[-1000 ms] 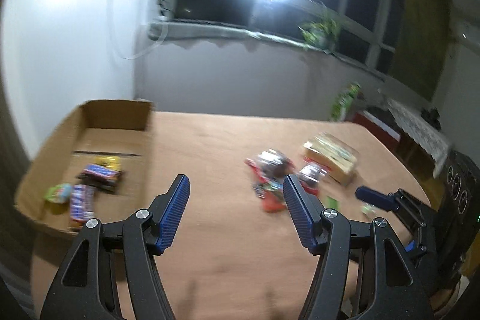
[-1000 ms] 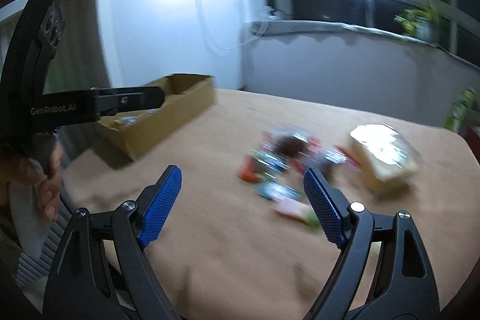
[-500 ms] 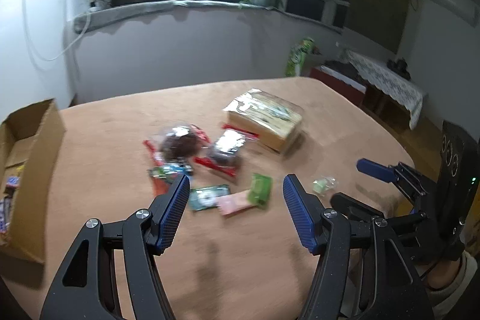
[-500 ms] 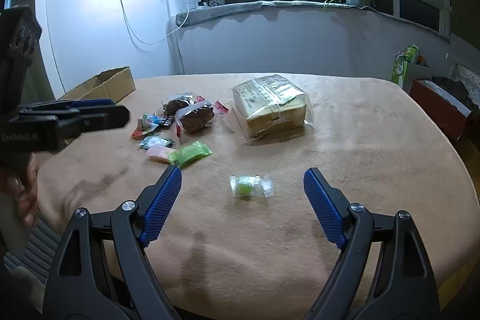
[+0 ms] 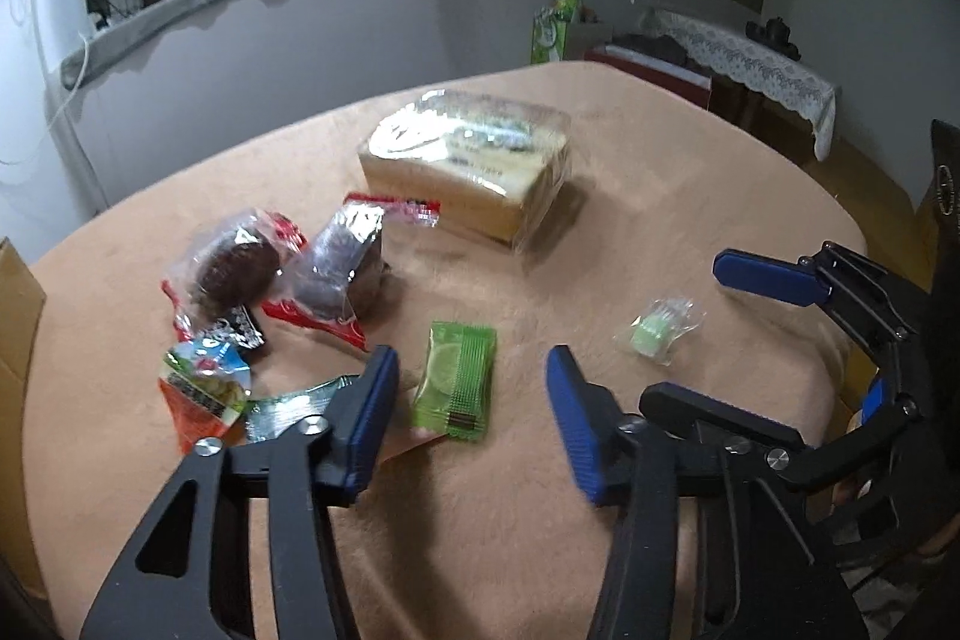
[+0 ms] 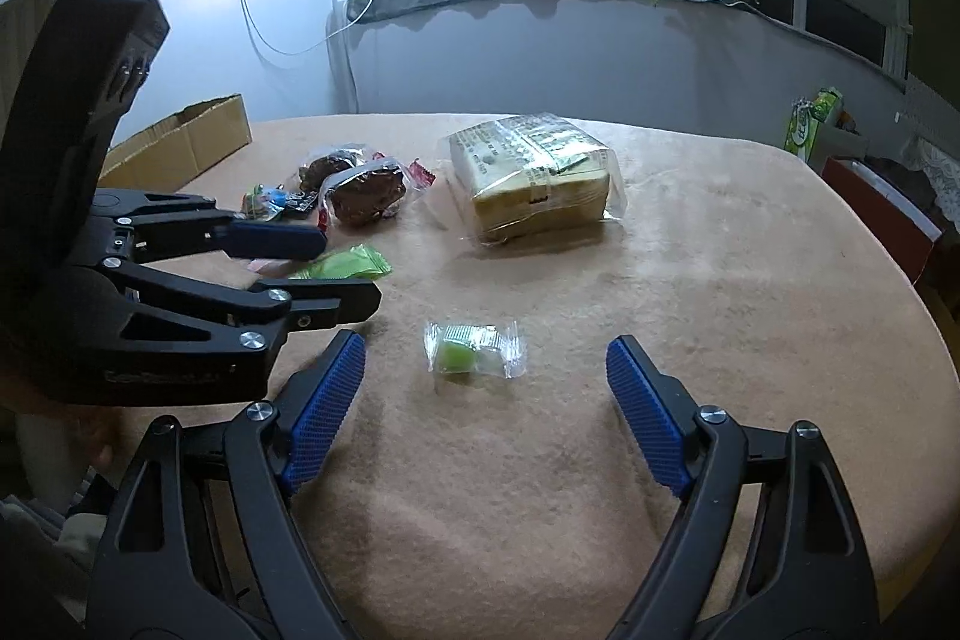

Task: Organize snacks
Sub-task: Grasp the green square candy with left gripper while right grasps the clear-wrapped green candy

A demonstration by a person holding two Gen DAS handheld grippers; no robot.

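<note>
Snacks lie on a tan-covered table (image 5: pixel 660 196). A green lime packet (image 5: pixel 459 379) lies just ahead of my open, empty left gripper (image 5: pixel 471 415); it also shows in the right wrist view (image 6: pixel 345 263). A small clear packet with green candy (image 6: pixel 474 347) lies just ahead of my open, empty right gripper (image 6: pixel 486 400); it also shows in the left wrist view (image 5: pixel 657 331). Two wrapped chocolate cakes (image 5: pixel 237 268) (image 5: pixel 342 268), small colourful packets (image 5: pixel 204 385) and a wrapped loaf of bread (image 5: pixel 474 169) lie beyond.
A cardboard box (image 6: pixel 186 145) stands at the table's far left. The right gripper (image 5: pixel 810 292) shows at the right of the left wrist view; the left gripper (image 6: pixel 240 268) shows at the left of the right wrist view. A wall and window sill lie behind the table.
Both grippers swung from the box side toward the snack pile and moved closer. The lime packet now lies before the left gripper, the green candy before the right.
</note>
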